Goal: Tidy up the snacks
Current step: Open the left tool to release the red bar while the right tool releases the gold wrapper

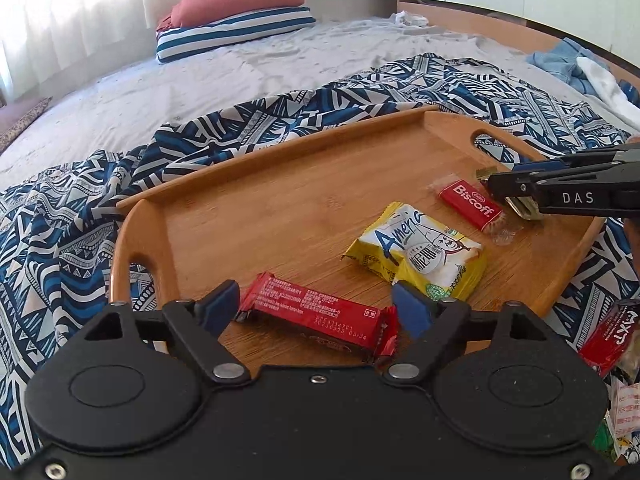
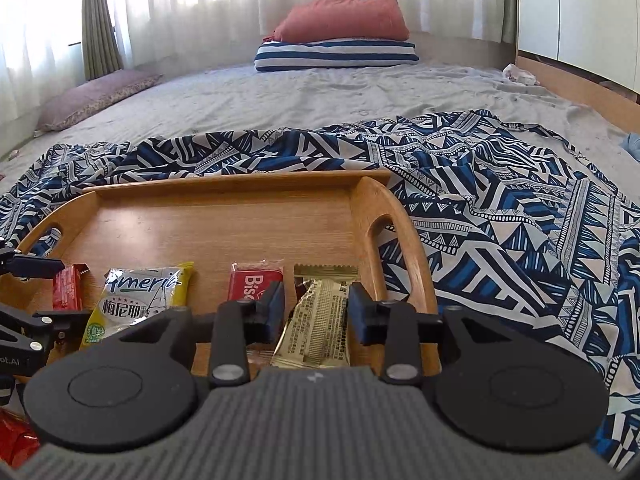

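Bright daylight is let in through the white curtains (image 2: 224, 4), which are washed out; edges are bent and corners darkened

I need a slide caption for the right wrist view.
Right gripper open around a gold snack packet on a wooden tray.

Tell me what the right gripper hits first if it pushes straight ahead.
The gold snack packet already sits between the right gripper fingers; beyond it, probably bare tray floor, then the wooden tray's far rim.

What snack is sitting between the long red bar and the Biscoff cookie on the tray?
The yellow Amería packet lies between the red bar and the Biscoff, clearest in the left wrist view.
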